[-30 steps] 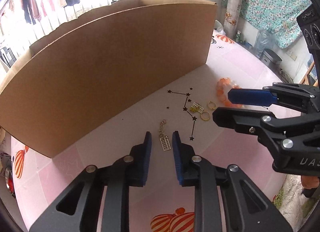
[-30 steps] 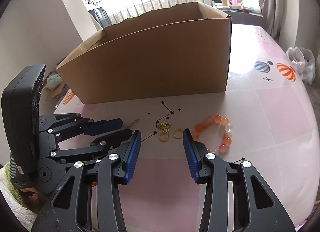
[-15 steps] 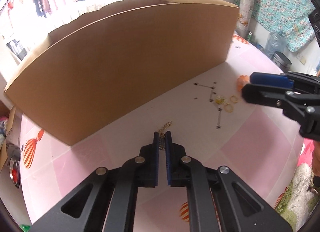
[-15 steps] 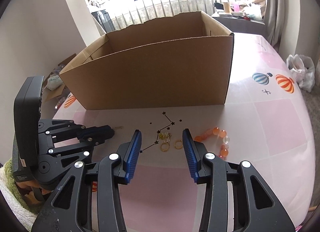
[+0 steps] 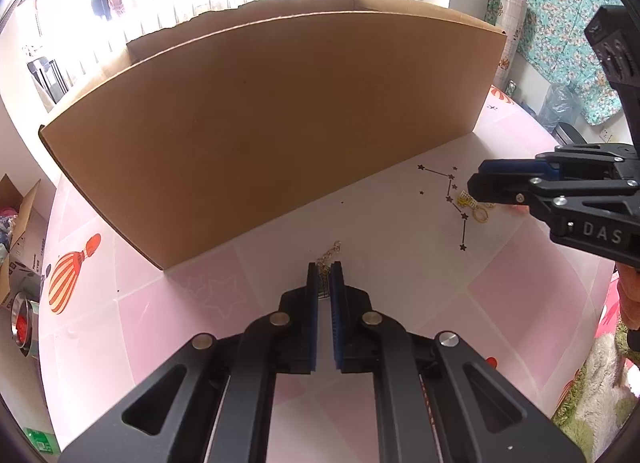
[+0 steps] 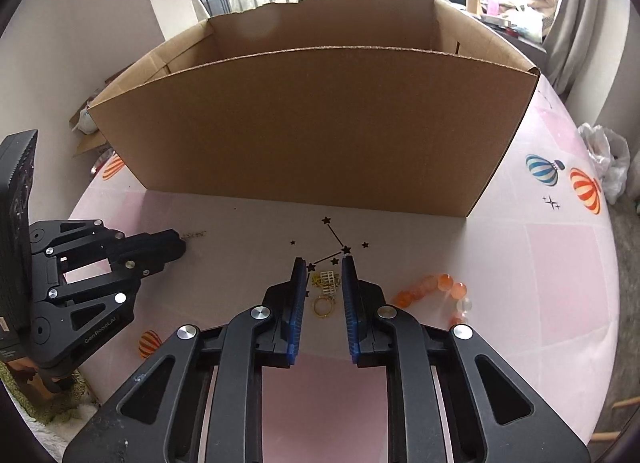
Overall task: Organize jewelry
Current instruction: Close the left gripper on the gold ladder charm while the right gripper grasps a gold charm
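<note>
My left gripper (image 5: 324, 265) is shut on a gold chain earring (image 5: 329, 254) whose chain sticks out past the fingertips, low over the table. It also shows in the right wrist view (image 6: 182, 249) with the chain (image 6: 195, 234) at its tip. My right gripper (image 6: 325, 261) is open, its jaws on either side of a gold lattice earring (image 6: 327, 278) and above a gold ring (image 6: 323, 307). An orange bead bracelet (image 6: 434, 291) lies to its right. The right gripper (image 5: 478, 181) shows in the left wrist view over the gold pieces (image 5: 474, 208).
A large open cardboard box (image 6: 312, 119) stands just behind the jewelry; it also shows in the left wrist view (image 5: 260, 119). The table (image 6: 560, 263) has a pink cloth with balloon and star prints and drops off at the right.
My left gripper closed on the chain earring and keeps hold of it. My right gripper moved forward and lower, and its jaws narrowed around the gold lattice earring.
</note>
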`<state>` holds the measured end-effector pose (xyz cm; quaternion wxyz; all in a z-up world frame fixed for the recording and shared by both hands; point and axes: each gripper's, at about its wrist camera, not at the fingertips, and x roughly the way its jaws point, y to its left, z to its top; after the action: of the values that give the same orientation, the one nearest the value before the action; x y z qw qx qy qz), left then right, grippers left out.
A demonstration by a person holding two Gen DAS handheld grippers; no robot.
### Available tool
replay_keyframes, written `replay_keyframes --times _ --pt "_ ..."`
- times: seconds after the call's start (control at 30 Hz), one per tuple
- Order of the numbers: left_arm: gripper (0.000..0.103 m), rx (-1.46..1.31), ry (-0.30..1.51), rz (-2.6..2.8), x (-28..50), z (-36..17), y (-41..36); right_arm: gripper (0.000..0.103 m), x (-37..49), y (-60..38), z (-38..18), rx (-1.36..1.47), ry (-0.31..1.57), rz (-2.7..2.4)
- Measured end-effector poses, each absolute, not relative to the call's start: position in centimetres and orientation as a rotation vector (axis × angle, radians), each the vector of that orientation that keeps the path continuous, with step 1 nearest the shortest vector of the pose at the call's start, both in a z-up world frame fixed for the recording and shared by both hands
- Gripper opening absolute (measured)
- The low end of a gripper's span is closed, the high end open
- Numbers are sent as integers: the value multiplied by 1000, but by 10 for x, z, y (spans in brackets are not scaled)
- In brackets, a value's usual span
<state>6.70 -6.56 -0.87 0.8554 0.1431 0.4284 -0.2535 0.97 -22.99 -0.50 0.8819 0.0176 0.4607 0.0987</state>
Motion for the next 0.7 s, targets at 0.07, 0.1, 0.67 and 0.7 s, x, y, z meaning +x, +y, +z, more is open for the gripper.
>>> replay_keyframes --times 0.07,0.1,0.67,0.7 --pt "6 294 902 -538 67 -9 -61 15 13 -230 -6 33 972 205" --pt "6 292 902 -541 68 -8 -61 15 15 -229 -7 28 977 209" --pt "6 284 897 -553 70 -6 -59 0 20 -201 -10 -40 1000 273" --pt "6 284 897 -550 69 -6 -59 0 15 -200 -8 -29 994 286"
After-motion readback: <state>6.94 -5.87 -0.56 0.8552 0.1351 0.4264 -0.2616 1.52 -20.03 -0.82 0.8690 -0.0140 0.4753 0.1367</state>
